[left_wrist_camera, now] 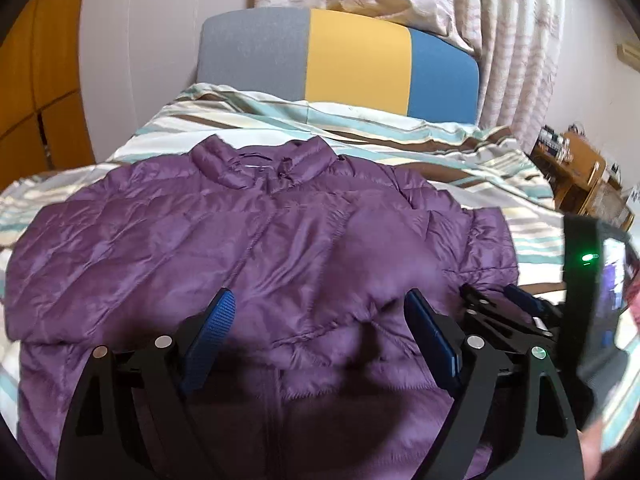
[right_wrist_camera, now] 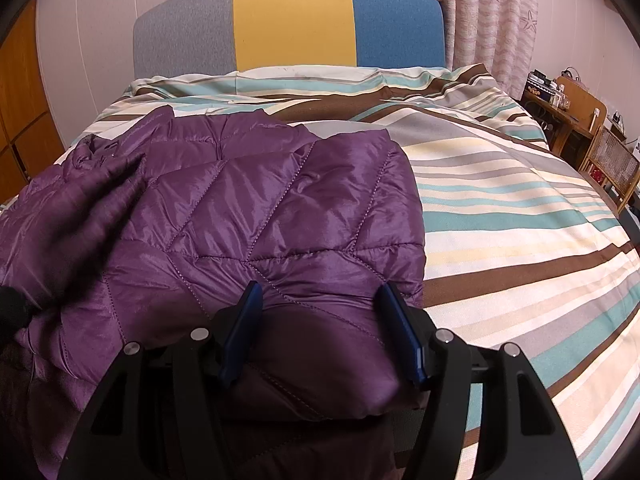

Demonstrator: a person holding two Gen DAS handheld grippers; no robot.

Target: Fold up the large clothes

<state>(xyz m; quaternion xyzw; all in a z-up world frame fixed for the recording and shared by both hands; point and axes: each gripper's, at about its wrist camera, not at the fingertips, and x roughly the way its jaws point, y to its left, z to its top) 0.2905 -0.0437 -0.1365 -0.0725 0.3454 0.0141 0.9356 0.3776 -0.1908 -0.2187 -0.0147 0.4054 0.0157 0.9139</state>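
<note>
A purple quilted puffer jacket (left_wrist_camera: 256,240) lies front up on the striped bed, collar toward the headboard. My left gripper (left_wrist_camera: 320,298) hangs open over its lower chest, its blue pads wide apart and nothing pinched between them. In the right wrist view the jacket's right side (right_wrist_camera: 288,208) is folded inward. My right gripper (right_wrist_camera: 320,288) is shut on the puffy folded edge near the hem, which fills the gap between its pads. The right gripper (left_wrist_camera: 494,298) also shows at the jacket's right edge in the left wrist view.
The striped bedcover (right_wrist_camera: 500,208) spreads to the right of the jacket. A grey, yellow and blue headboard (left_wrist_camera: 352,60) stands behind, with curtains above it. Wooden furniture (right_wrist_camera: 576,120) crowds the right side and a wooden wardrobe (left_wrist_camera: 40,92) the left. A dark blurred shape (right_wrist_camera: 68,232) crosses the jacket's left part.
</note>
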